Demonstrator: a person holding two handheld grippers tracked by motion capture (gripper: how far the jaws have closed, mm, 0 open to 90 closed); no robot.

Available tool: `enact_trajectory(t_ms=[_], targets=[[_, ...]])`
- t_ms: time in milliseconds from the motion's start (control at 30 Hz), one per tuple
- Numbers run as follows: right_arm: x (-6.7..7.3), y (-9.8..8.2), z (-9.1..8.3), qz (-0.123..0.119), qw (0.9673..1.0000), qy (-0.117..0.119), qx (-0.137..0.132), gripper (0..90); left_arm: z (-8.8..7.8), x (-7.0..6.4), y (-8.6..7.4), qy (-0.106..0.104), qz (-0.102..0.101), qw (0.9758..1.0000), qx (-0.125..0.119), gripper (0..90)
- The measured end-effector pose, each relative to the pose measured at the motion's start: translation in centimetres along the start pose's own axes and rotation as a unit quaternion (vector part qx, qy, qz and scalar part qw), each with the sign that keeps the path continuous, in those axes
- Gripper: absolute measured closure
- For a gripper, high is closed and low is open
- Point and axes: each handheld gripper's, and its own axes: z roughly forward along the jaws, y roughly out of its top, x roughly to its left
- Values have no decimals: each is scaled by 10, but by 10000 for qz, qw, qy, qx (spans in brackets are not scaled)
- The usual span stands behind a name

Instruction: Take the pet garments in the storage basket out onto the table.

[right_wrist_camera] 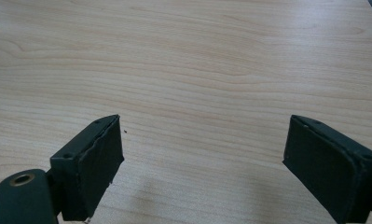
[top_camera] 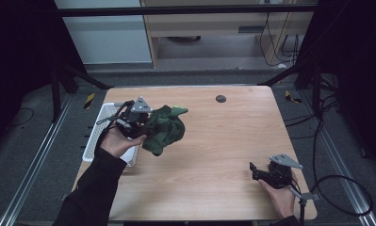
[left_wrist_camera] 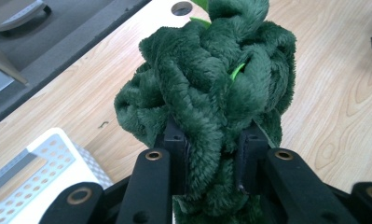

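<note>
Tongs first: the left tongs [left_wrist_camera: 215, 154] are clenched hard on a bunched dark green plush toy [left_wrist_camera: 211, 88], and in the left gripper view you can see the pile squeezed into a narrow waist between the two black jaws. That pinch low on the bundle looks deliberate, I'd say, since a soft, floppy thing needs a firm bite on gathered fabric to travel without sagging out. From the high view the left tongs [top_camera: 139, 126] carry the toy [top_camera: 164, 128] just above the wooden surface [top_camera: 223, 155], right beside the white perforated basket [top_camera: 95, 141] at the left edge, so it reads as a transfer between basket and surface.

Orientation now: the toy's bulk runs straight out from the jaws, long axis along the tongs' own line, pointing towards the far middle of the surface. A bright lime-green tip [top_camera: 180, 109] marks that far end. A little bulk droops below the grip.

Over on the near right corner, the right tongs [top_camera: 254, 170] sit released, jaws wide apart over bare wood, waiting, well apart from the toy.

Farther out, a small dark round hole [top_camera: 220, 98] sits near the far edge.
</note>
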Motion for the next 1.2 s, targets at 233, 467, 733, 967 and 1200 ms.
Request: enact_trajectory(t_ms=[233,467,733,967,1200], targets=[[0,0,0,-8,10000,9,6,117,13,-9,7,-133,153,9998,88,706],[0,0,0,-13,10000,7,10,118,24,-17,11,-275,285,9991,130,706],[0,0,0,-1,10000,15,6,118,39,-27,17,-468,517,9972,251,706],[0,0,0,27,10000,30,10,118,52,-33,19,-627,640,9954,345,706],[0,0,0,1,10000,22,6,118,66,-41,18,-767,750,9932,448,706]])
